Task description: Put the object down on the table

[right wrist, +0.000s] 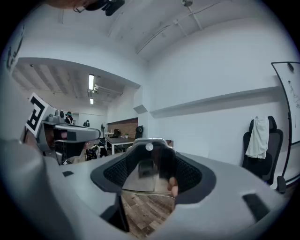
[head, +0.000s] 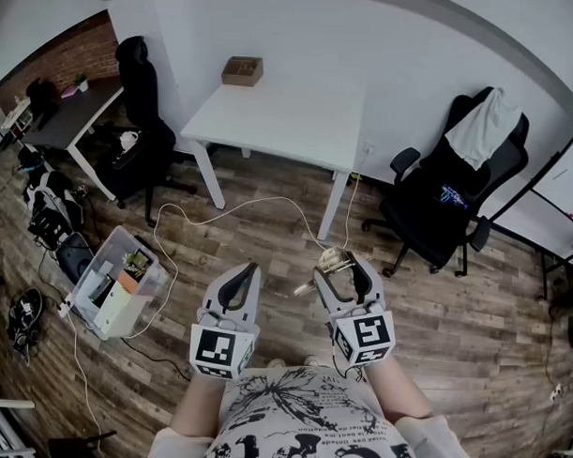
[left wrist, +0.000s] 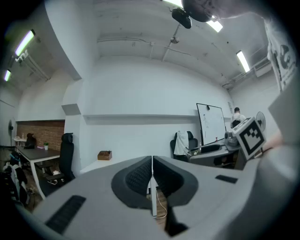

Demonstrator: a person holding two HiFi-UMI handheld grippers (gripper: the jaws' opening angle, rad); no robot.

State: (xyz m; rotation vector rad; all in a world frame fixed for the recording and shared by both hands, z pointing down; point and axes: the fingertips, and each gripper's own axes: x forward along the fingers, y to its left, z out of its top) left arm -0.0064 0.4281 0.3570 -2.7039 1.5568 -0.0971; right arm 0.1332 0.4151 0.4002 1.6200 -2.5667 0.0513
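My right gripper [head: 341, 266] is closed around a clear, glassy object [head: 330, 263] with a pale tan part, and holds it in the air over the wooden floor. In the right gripper view the see-through object [right wrist: 146, 172] fills the gap between the ribbed pads [right wrist: 115, 172]. My left gripper [head: 245, 271] hangs beside it, jaws together with nothing between them; its closed tips [left wrist: 152, 161] point toward the room. The white table [head: 281, 115] stands well ahead of both grippers, against the wall, and it also shows small in the left gripper view as the table [left wrist: 96, 164].
A small brown box [head: 242, 71] sits at the table's far left corner. A black office chair [head: 452, 196] with a white garment stands to the right, another black chair [head: 140, 124] to the left. A white cable [head: 250, 205] snakes across the floor. A clear storage bin [head: 120, 283] lies at lower left.
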